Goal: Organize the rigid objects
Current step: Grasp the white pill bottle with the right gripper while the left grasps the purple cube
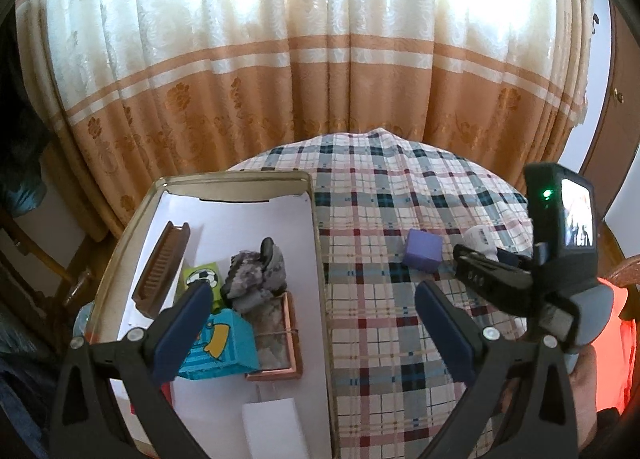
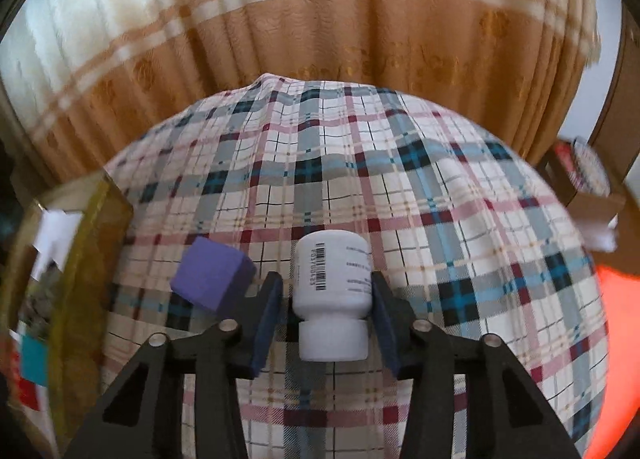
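Right gripper (image 2: 326, 299) is clamped on the white bottle (image 2: 332, 287), lying near the table's (image 2: 500, 227) middle beside the purple cube (image 2: 212, 283), evidently for transfer. Left gripper (image 1: 316, 323) hangs released over the tray's (image 1: 320, 259) right rim, holding nothing.

I get strong daylight through the curtain (image 1: 304, 39), its upper half blown out white. Both views bulge and darken at the rims. My right wrist view smears toward its left and right edges; the tablecloth (image 2: 360, 179) centre stays sharp.
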Available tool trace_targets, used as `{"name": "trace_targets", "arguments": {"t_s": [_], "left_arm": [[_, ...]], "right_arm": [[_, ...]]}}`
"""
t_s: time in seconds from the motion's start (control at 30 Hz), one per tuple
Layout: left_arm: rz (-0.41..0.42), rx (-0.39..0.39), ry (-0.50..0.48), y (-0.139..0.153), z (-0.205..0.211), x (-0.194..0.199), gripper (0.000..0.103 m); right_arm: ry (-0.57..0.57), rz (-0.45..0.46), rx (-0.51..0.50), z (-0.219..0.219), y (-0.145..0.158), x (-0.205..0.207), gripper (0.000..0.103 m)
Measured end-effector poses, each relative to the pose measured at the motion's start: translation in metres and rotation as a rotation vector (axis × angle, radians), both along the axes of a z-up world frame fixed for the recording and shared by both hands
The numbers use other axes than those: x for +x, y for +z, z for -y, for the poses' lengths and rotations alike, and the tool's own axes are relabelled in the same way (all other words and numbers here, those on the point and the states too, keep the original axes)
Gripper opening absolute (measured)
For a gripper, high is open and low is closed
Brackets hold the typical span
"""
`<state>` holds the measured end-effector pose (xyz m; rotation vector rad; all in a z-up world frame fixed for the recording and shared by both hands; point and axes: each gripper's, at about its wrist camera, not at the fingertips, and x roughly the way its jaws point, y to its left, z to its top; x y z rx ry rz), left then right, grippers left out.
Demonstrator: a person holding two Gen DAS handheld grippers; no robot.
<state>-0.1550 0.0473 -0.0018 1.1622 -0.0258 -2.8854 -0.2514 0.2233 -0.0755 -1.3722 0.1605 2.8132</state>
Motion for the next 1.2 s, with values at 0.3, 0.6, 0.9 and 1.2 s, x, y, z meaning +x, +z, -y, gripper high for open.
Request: {"name": "trace_targets", "arguments": {"t_s": [0.3, 0.6, 0.9, 1.2], "left_arm": [[0.024, 0.006, -0.062, 0.0, -0.032, -0.024, 0.102], [0.151, 0.011, -0.127, -0.033, -0.09, -0.073, 0.099], [0.248, 0.015, -0.109, -0.074, -0.107, -0.11, 0.083], [0.172, 0.026, -0.119, -0.085, -0.107, -0.112, 0.08]], "right_arm": [[-0.051, -0.043, -0.077, -0.043, 0.009, 0.038, 0.039], [-0.169, -0.088, -0.087, -0.076, 0.013, 0.067, 0.039], [-0.193, -0.063, -0.125, -0.081, 0.003, 0.071, 0.039], [-0.192, -0.051, -0.134, -0.082, -0.001, 0.071, 0.039]]}}
